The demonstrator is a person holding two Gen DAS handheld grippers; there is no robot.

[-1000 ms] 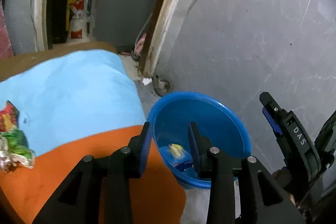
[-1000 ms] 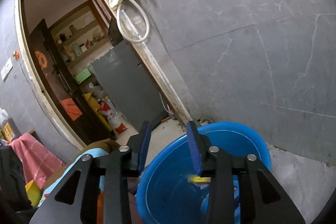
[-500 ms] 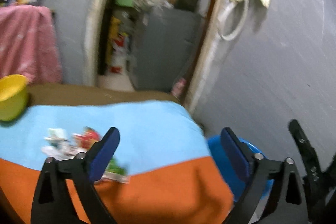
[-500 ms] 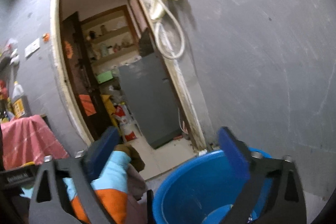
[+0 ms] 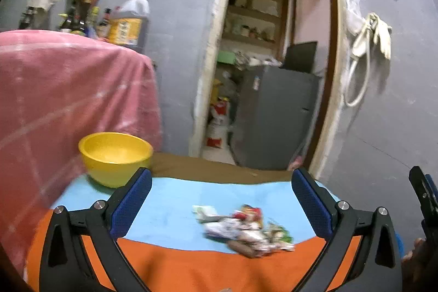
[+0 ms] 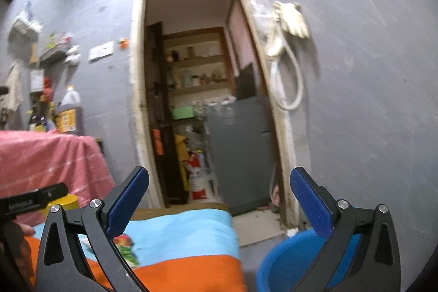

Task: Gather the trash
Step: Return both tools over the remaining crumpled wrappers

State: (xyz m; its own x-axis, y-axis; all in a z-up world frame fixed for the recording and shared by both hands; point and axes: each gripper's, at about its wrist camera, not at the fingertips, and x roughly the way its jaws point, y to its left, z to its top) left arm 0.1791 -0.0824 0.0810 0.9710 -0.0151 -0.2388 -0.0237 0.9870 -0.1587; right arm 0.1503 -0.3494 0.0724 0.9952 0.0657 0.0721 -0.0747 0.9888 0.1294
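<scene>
Both grippers, left gripper point(image 5: 220, 201) and right gripper point(image 6: 219, 200), are spread wide and empty, so lower the left squarely over the wrapper pile point(image 5: 246, 230) on the cloth-covered table point(image 5: 175, 210) before pinching

My right gripper point(image 6: 219, 199) is spread wide with nothing between its blue pads point(image 6: 128, 199), facing an open doorway point(image 6: 202, 89). Below, the counter's blue-and-orange cloth point(image 6: 186, 245) carries a few wrappers point(image 6: 124, 248) near its left end. A blue basin point(image 6: 284, 262) sits on the floor just beside it, at lower right.
</scene>
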